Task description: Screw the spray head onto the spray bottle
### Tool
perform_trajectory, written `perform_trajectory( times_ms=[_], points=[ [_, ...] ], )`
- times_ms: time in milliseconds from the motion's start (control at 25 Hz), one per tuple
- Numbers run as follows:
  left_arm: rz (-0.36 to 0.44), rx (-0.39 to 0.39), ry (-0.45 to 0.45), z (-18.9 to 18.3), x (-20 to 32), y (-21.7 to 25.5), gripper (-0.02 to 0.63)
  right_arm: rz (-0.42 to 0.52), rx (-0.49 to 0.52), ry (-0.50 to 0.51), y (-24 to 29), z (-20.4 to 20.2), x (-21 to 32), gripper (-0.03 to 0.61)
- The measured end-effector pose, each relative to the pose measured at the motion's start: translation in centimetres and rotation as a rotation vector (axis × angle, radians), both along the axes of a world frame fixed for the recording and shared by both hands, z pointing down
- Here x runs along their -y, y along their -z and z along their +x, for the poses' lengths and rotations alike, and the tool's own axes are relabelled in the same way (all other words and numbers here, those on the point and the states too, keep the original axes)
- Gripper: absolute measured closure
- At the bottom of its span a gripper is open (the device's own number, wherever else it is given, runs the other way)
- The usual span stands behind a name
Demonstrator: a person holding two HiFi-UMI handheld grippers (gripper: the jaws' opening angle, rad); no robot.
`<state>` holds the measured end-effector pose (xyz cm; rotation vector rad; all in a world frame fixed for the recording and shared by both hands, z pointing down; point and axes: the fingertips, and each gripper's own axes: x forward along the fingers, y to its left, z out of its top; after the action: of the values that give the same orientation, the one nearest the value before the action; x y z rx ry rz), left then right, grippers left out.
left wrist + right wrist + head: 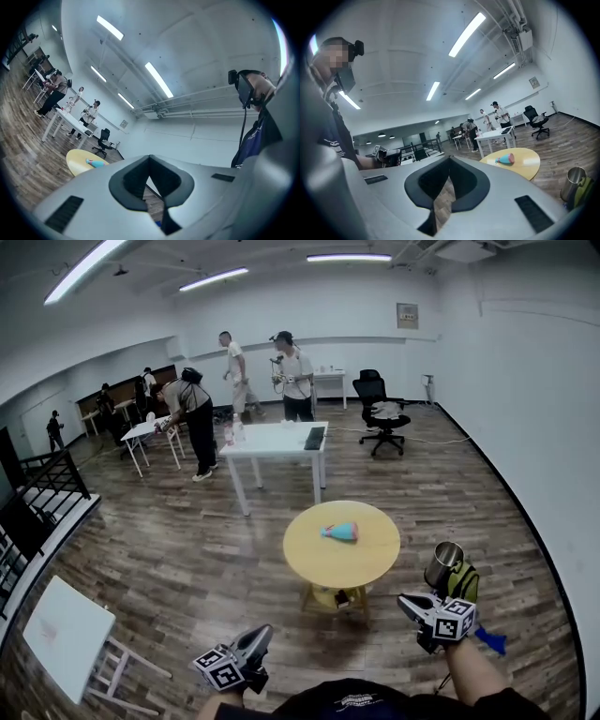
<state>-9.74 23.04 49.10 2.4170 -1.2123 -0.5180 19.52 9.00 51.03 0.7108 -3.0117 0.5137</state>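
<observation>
The left tool (262,632) and right tool (403,602) are both closed on nothing, well apart from the round yellow wooden surface (309,570), where a pale-blue bottle with a pink end (340,532) lies on its side.

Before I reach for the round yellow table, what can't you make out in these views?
- Blue-and-pink thing on the yellow table: too small in all three views to tell bottle from spray head, or whether the head is on.
- Clutter under that table, head view: mostly hidden by the tabletop.
- Blue object beside the right gripper, head view: partly hidden behind its marker cube.
- Metal cup, head view: contents too small to tell.
</observation>
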Motion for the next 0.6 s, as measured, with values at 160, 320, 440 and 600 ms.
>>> perform_trajectory(
  times_ms=[160, 320, 440, 600],
  points=[
    [-0.017, 0.011, -0.004, 0.4, 3.7, -1.0, 0.604, -0.018, -0.018, 0.007, -1.7, 0.8, 3.1, 0.531],
    [-0.026, -0.008, -0.009, -0.9, 7.8, -1.5, 0.604, -0.027, -0.029, -0.005, -2.6, 0.0, 6.7, 0.503],
    [-0.016, -0.016, -0.04, -3.1, 11.7, -1.9, 0.604, -0.019, -0.046, -0.016, -2.9, -2.2, 9.5, 0.495],
    [0.007, -0.016, -0.094, -8.1, 17.7, -1.4, 0.604, 0.001, -0.071, -0.056, -2.1, -6.7, 14.1, 0.488]
  ],
)
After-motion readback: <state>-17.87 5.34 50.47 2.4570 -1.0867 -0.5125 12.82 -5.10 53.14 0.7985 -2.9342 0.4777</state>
